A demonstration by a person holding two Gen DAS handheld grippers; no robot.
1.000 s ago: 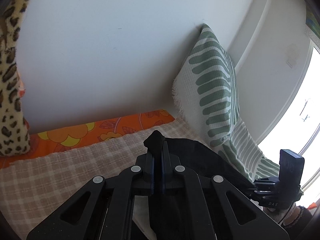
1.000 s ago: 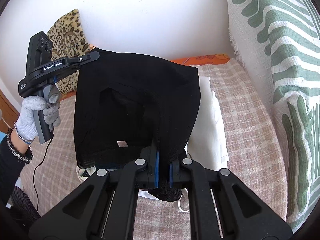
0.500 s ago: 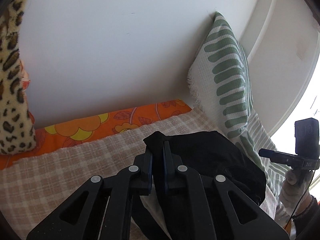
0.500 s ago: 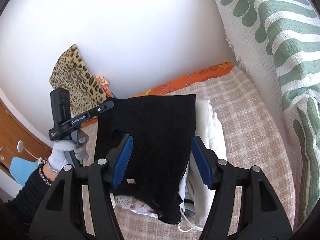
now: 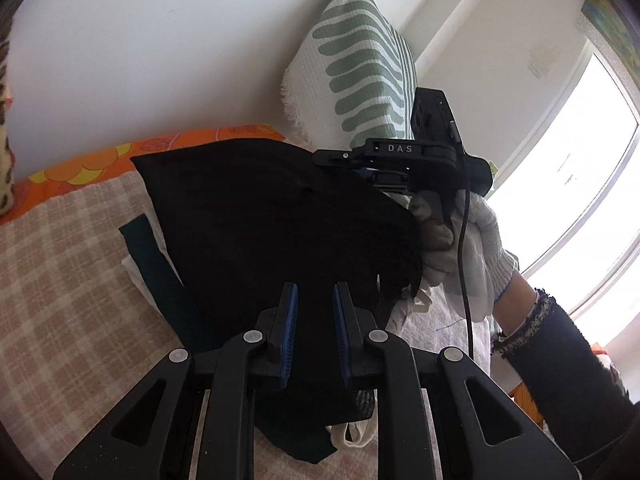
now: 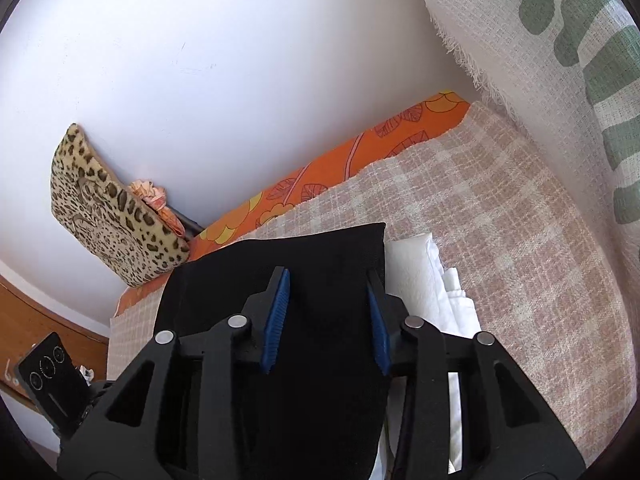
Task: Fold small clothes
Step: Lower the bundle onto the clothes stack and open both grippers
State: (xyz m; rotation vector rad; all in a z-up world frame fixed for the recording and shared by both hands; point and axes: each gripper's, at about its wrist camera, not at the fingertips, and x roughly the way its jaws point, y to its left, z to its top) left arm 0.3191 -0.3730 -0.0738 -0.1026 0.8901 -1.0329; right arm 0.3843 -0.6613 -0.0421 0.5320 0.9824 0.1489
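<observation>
A black garment (image 5: 256, 216) lies folded on a pile of clothes on the checked bed cover (image 5: 60, 280). My left gripper (image 5: 314, 300) is open just above its near edge, holding nothing. My right gripper (image 6: 328, 280) is open over the same black garment (image 6: 320, 256), with nothing between its blue pads. In the left wrist view the right gripper (image 5: 340, 156) hovers at the garment's far right edge, held by a gloved hand (image 5: 468, 240). A dark green strip of cloth (image 5: 156, 264) sticks out from under the garment.
Folded white clothes (image 6: 432, 280) lie beside the black garment. A green-striped pillow (image 5: 360, 60) leans at the wall corner, a leopard-print cushion (image 6: 108, 208) stands at the left. An orange flowered sheet (image 6: 340, 160) runs along the wall. A bright window (image 5: 580, 160) is at the right.
Both grippers have let go of the black garment and opened. It has dropped from hanging between them to lying on the pile. Both grippers now hover over it.
</observation>
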